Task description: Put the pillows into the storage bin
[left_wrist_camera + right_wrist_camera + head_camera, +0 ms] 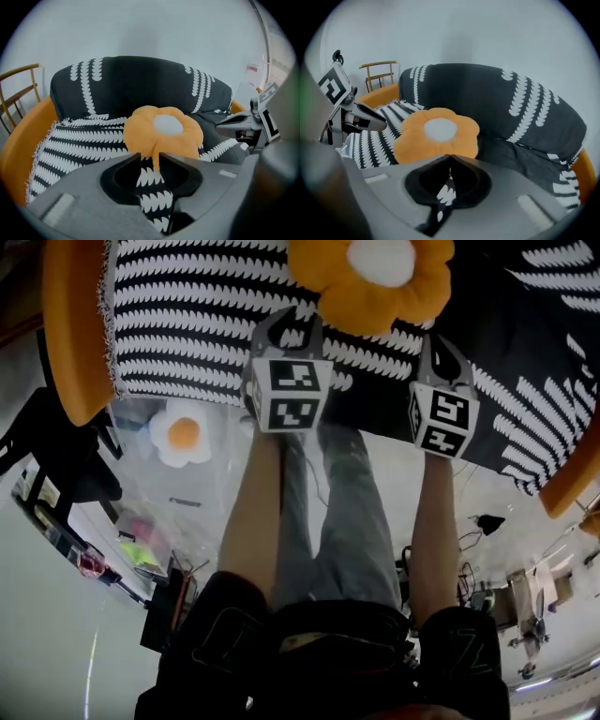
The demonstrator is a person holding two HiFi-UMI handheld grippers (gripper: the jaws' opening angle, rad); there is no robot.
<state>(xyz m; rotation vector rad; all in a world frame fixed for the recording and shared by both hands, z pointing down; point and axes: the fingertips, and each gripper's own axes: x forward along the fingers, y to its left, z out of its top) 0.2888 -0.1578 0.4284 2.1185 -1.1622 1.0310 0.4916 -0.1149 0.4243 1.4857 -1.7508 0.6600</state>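
Person's forearms [253, 521] are seen nearest, each bearing a gripper.

- Left gripper [289, 326]: jaws parted narrowly, nothing clasped.
- Right gripper [441, 351]: jaws pressed together, empty.
- Orange flower pillow [370, 279]: laid on the striped sofa cover [187, 324], just beyond both grippers.
- Egg pillow [181, 435]: placed low at left, seemingly inside a clear storage bin [202, 512].

The flower pillow is judged light, soft and squashable, and best pinched at a petal's edge.

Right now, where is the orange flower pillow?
The orange flower pillow lies at the head view's top centre, on the black-and-white seat cover, just beyond the left gripper and right gripper.
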